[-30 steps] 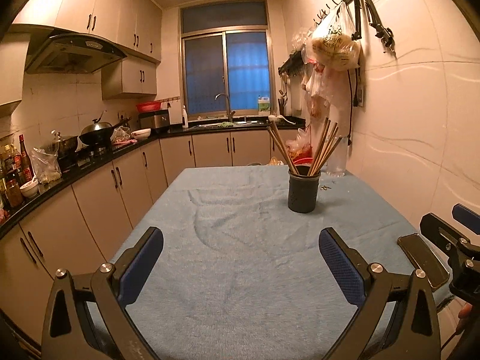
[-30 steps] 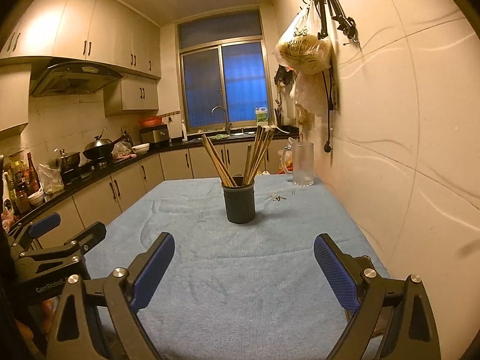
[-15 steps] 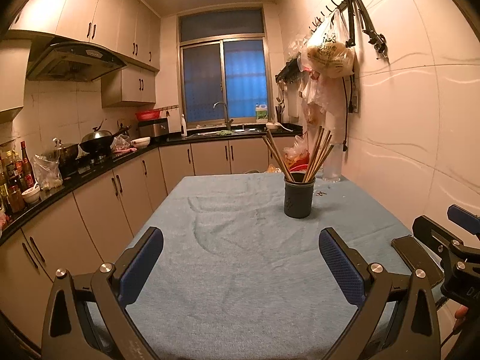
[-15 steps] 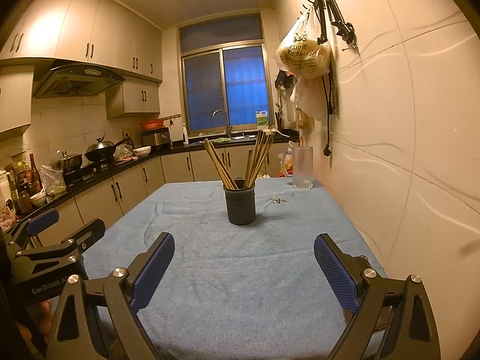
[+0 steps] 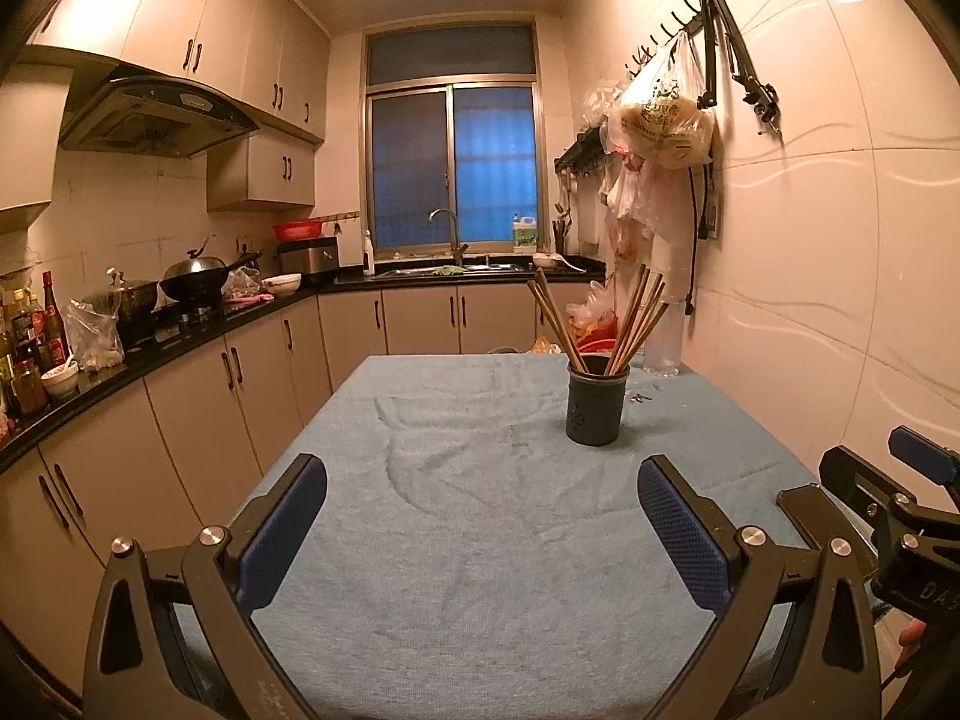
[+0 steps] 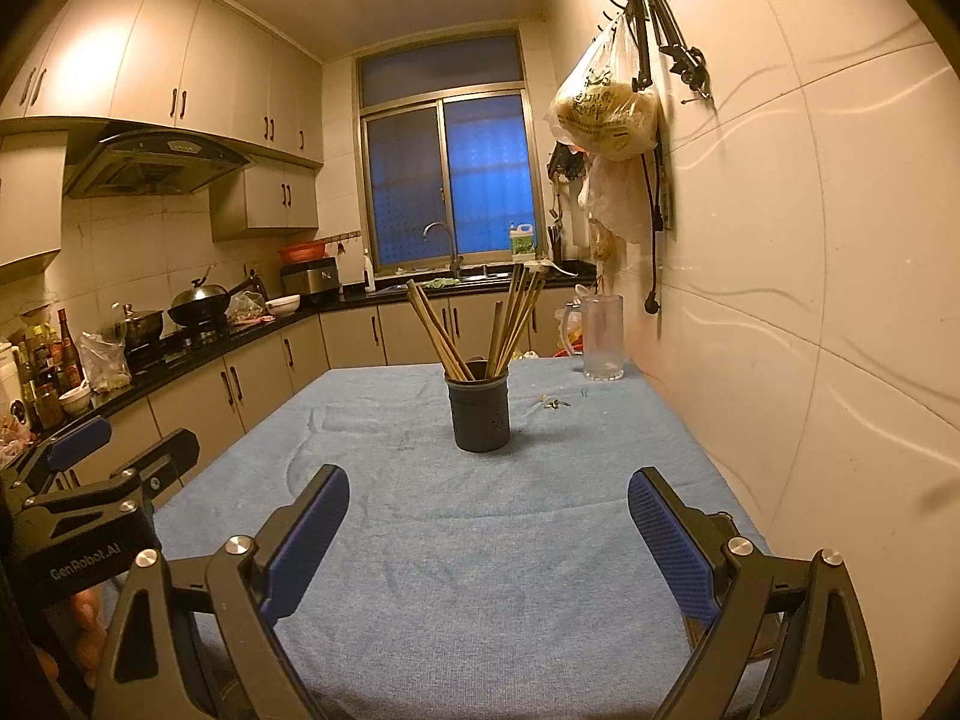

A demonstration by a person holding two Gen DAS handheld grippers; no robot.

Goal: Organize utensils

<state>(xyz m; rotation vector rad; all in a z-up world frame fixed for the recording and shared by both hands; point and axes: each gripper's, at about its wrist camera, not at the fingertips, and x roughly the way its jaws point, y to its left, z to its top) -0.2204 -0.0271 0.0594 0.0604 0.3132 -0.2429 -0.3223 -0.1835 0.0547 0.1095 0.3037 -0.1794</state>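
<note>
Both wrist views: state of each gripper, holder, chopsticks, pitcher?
left hand-held gripper: open, empty, above the cloth
right hand-held gripper: open, empty, above the cloth
utensil holder: upright on the blue cloth
chopsticks: standing in the holder, leaning outward
glass pitcher: upright by the wall, looks empty

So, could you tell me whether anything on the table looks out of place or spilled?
Only small scraps lying loose on the blue cloth, between the chopstick holder and the glass pitcher. The holder stands upright.
</note>
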